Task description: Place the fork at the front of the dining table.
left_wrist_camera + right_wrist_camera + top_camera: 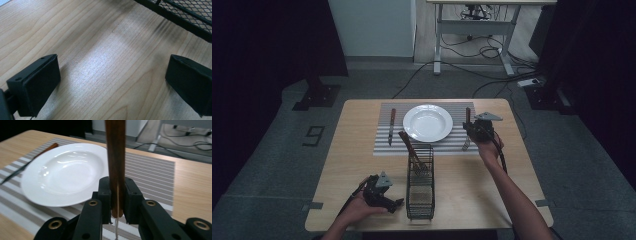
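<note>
Right gripper (117,195) clamped on wooden-handled utensil (115,157) just right of the plate (427,122), left gripper (384,197) gaping idle by the basket (420,197): likely slip or plate knock if lowered askew.

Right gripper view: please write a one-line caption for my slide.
Right gripper shut on a wooden-handled utensil, beside the white plate on the striped placemat.

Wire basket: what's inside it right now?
The wire basket holds one wooden-handled utensil at its far end, leaning with the handle sticking out over the rim toward the plate. Its working end is blurred behind the mesh, so its type is unclear.
</note>
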The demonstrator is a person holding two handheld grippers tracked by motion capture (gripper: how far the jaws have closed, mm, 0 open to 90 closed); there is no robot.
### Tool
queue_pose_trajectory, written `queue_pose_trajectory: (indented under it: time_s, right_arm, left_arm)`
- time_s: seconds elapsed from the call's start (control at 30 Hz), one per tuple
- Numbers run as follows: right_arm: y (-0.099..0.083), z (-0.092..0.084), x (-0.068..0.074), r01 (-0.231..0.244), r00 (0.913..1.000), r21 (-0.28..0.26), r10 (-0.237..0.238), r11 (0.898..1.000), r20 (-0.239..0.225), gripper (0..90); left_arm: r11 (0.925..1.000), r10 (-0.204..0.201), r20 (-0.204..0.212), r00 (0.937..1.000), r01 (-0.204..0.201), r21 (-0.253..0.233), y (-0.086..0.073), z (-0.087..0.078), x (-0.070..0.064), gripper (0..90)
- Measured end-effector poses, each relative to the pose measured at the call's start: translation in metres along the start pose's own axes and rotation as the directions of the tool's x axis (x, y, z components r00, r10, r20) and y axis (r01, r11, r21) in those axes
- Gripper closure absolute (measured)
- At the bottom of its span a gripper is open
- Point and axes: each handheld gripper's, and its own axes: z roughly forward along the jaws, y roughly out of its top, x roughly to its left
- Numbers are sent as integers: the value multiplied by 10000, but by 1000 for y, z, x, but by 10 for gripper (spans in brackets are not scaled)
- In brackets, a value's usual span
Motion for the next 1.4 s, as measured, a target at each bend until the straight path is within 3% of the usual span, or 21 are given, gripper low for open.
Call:
queue_pose_trajectory:
  time_s: [0.67, 1.13, 1.4]
  right_arm:
    - [9, 34, -14, -623, 9975, 621, 601, 9961, 369, 793]
    - [12, 61, -21, -597, 9958, 1374, 495, 9887, 767, 778]
    - [4, 75, -25, -912, 9924, 1335, 788, 9868, 950, 775]
  left_arm:
    - [10000, 32, 23, 10000, -32, 3, 0, 0, 0, 0]
    - [10000, 33, 24, 10000, -33, 6, 0, 0, 0, 0]
    - [10000, 33, 24, 10000, -33, 4, 0, 0, 0, 0]
